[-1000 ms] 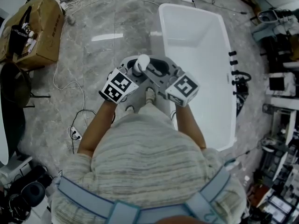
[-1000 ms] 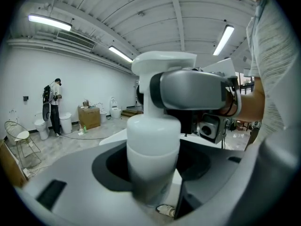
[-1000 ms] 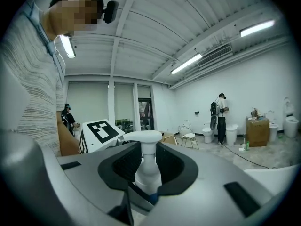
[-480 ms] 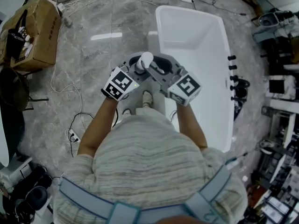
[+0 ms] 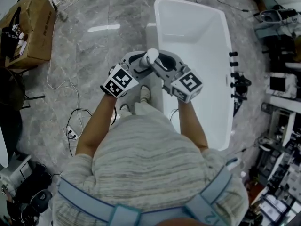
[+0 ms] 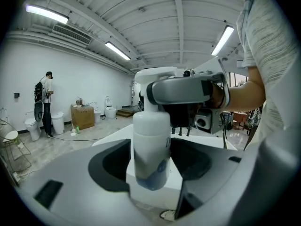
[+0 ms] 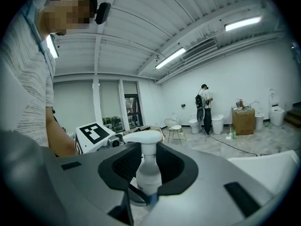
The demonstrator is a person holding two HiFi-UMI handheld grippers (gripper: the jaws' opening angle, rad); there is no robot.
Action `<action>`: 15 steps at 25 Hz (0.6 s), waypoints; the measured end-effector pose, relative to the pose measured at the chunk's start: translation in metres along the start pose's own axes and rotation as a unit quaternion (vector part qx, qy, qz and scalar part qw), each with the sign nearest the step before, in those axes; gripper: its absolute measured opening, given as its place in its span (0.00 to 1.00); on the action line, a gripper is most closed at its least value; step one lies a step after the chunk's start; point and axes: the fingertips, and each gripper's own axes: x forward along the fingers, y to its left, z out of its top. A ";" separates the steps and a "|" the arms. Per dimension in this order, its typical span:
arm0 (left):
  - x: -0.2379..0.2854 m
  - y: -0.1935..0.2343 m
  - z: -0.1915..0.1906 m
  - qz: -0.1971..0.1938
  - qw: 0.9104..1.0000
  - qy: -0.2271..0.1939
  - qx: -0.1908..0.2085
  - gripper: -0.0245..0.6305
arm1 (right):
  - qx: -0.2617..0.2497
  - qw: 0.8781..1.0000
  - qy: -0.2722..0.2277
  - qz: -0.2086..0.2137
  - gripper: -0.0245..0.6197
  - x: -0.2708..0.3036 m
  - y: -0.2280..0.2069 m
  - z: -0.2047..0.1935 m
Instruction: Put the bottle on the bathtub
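The white pump bottle (image 5: 151,56) hangs upright between both grippers, just left of the white bathtub (image 5: 197,36) and over its near left rim. My left gripper (image 5: 141,62) is shut on the bottle's body (image 6: 151,149), whose blue-tinted bottom hangs free above a white ledge (image 6: 155,185). My right gripper (image 5: 161,64) is shut on the bottle's neck (image 7: 148,166), right under the pump head (image 7: 141,136). Seen from the left gripper view, the right gripper (image 6: 181,91) sits across the bottle's top.
Black taps (image 5: 233,65) line the tub's right rim. A cardboard box (image 5: 28,32) and cables (image 5: 70,126) lie on the marble floor at left. Equipment crowds the right side (image 5: 282,84). A person (image 6: 44,102) stands far off by toilets.
Both grippers, with the bottle still between them, have shifted a little right, closer to the tub's left edge. Neither grip has changed.
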 end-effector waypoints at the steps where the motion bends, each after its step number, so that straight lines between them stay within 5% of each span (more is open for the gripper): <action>1: 0.003 0.001 -0.003 -0.002 1.000 0.003 -0.001 0.42 | 0.004 1.000 0.002 -0.004 0.16 -0.001 -0.005 -0.003; 15: 0.015 0.005 -0.021 -0.007 1.000 0.013 -0.020 0.42 | 0.054 0.995 0.022 -0.076 0.16 -0.024 -0.055 -0.048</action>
